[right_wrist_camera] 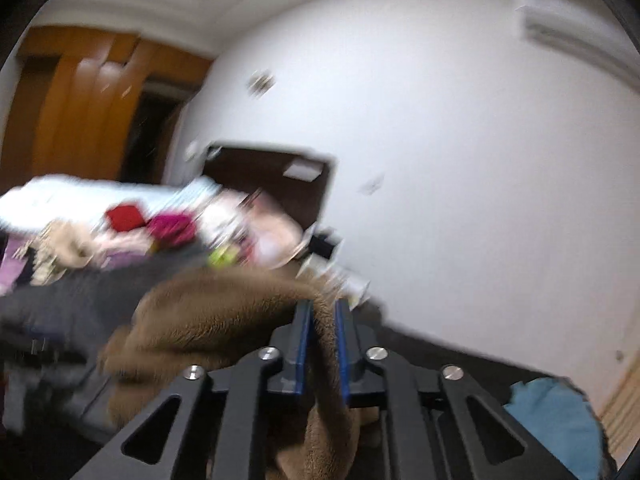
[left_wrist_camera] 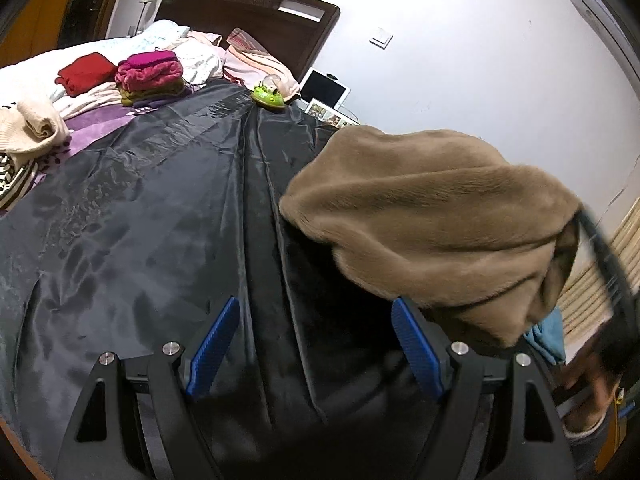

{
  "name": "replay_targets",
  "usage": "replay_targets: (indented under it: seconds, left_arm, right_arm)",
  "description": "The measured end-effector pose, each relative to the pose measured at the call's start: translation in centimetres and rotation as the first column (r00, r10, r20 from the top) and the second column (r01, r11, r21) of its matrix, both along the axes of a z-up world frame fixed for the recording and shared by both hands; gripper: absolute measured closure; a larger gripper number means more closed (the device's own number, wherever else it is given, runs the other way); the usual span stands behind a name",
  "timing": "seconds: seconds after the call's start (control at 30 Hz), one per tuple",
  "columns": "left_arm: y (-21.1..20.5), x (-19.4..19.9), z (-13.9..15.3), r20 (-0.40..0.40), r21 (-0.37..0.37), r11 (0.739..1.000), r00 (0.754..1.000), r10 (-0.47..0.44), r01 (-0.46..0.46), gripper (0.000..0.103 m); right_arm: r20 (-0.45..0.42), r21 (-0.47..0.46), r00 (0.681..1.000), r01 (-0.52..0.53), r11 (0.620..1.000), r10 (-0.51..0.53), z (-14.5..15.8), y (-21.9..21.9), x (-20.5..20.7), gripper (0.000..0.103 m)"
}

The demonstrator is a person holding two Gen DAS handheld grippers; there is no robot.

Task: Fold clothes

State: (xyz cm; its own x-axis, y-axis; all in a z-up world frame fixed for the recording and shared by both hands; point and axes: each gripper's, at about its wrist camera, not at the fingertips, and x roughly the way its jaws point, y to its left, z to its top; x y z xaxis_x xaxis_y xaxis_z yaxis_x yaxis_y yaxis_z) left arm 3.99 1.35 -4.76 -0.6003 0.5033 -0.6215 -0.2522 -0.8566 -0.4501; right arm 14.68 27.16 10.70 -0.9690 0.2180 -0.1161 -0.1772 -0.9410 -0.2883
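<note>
So the right tongs [right_wrist_camera: 322, 322] are clamped on a fold of the brown fleece garment [left_wrist_camera: 432, 216], blue pads pinching the fuzzy fabric between them, and the rest of it hangs bunched up off to the left of the tongs. The right wrist view is pretty smeared, so fine detail there is a no-go.

The left tongs [left_wrist_camera: 316, 344] are spread wide with nothing between the pads, hovering over the dark grey sheet [left_wrist_camera: 140, 220] spread on the bed. The brown fleece garment sits up in the air just right of the left tongs, its lower edge draping close to the right-hand blue pad [left_wrist_camera: 416, 352]; can't tell if it's actually touching.

Using the dark grey sheet as the landmark: its whole middle and left part is bare fabric, with a long crease running up the center. At its far edge there's a green toy [left_wrist_camera: 269, 96]. Beyond its far-left edge sits a stack of folded clothes [left_wrist_camera: 150, 76], a red garment [left_wrist_camera: 86, 72] beside that, and a cream knit [left_wrist_camera: 30, 124] plus something striped [left_wrist_camera: 12, 180] near the left edge. A tablet [left_wrist_camera: 325, 89] leans by the wall past the far-right corner, next to the headboard [left_wrist_camera: 248, 12].
</note>
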Motion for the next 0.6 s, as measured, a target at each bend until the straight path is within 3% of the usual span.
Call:
replay_targets:
  seconds: [0.07, 0.23, 0.27, 0.33, 0.37, 0.4, 0.6]
  left_arm:
    - [0.4, 0.1, 0.1, -0.001, -0.001, 1.0, 1.0, -0.014, 0.014, 0.021]
    - [1.8, 0.6, 0.5, -0.021, -0.02, 0.998, 0.998, -0.064, 0.063, 0.021]
    - [2.1, 0.8, 0.7, -0.028, -0.027, 0.997, 0.997, -0.072, 0.071, 0.021]
    - [2.5, 1.1, 0.9, -0.036, -0.037, 0.996, 0.996, -0.081, 0.08, 0.021]
    - [2.8, 1.3, 1.0, -0.04, -0.041, 0.996, 0.996, -0.085, 0.083, 0.021]
    - [2.9, 1.4, 1.1, -0.043, -0.045, 0.995, 0.995, -0.089, 0.087, 0.021]
    - [4.0, 2.0, 1.1, -0.05, -0.069, 0.992, 0.992, -0.112, 0.108, 0.021]
  right_arm:
    - [-0.06, -0.001, 0.997, 0.05, 0.999, -0.05, 1.9, 1.1, 0.9, 0.097]
    - [0.026, -0.1, 0.998, -0.048, 0.994, 0.051, 2.8, 3.1, 1.2, 0.096]
    - [0.053, -0.122, 0.995, -0.079, 0.989, 0.086, 2.4, 3.3, 1.2, 0.09]
    - [0.113, -0.152, 0.982, -0.133, 0.979, 0.151, 1.0, 3.0, 0.9, 0.059]
    - [0.129, -0.155, 0.977, -0.149, 0.976, 0.17, 0.3, 2.7, 0.9, 0.021]
    - [0.139, -0.15, 0.973, -0.162, 0.975, 0.183, -0.4, 2.3, 1.2, 0.007]
    - [0.197, -0.085, 0.949, -0.236, 0.968, 0.248, -4.5, 0.2, 3.1, 0.007]
